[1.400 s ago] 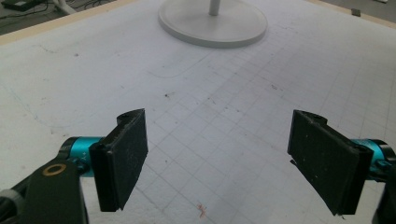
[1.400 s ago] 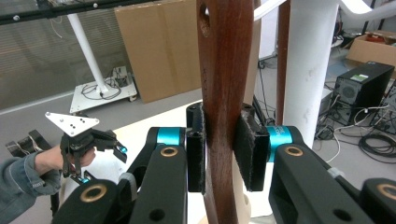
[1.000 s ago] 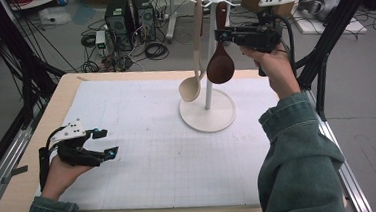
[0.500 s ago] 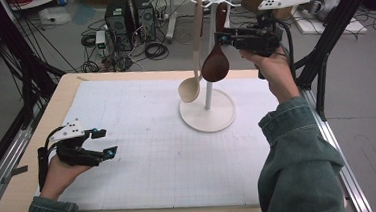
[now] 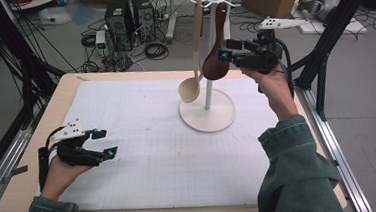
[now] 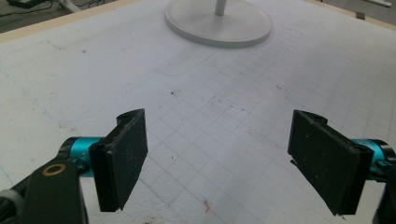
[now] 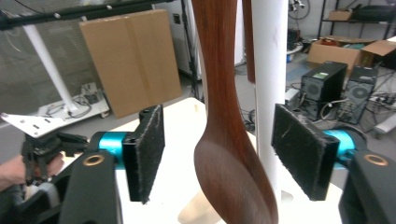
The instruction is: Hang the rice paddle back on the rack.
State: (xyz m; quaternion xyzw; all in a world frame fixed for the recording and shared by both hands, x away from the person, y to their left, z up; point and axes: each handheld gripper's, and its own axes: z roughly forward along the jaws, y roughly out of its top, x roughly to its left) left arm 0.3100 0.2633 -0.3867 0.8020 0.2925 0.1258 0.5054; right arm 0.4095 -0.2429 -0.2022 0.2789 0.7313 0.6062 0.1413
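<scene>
- White gridded mat [image 5: 143, 139] covers the table
- Right gripper [image 5: 228, 56] is wide open around the dark spoon [image 5: 216, 64], which hangs on the stand [image 5: 209, 115]
- Left gripper [image 5: 104, 143] rests wide open, holding nothing

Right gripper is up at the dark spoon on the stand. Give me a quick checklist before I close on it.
1. Right gripper open: ok, fingers stand wide apart.
2. Dark wooden spoon between the fingers: ok, its neck and bowl sit in the gap, touching neither.
3. Spoon on its hook: ok, it hangs from the white stand top in the high view.
4. Stand's post out of the grip: not ok, the post also lies between the fingers, just behind the spoon.
5. Light wooden spoon out of the way: ok, it hangs on the far side of the post.
6. Left gripper parked: ok, open, low over the white mat.
</scene>
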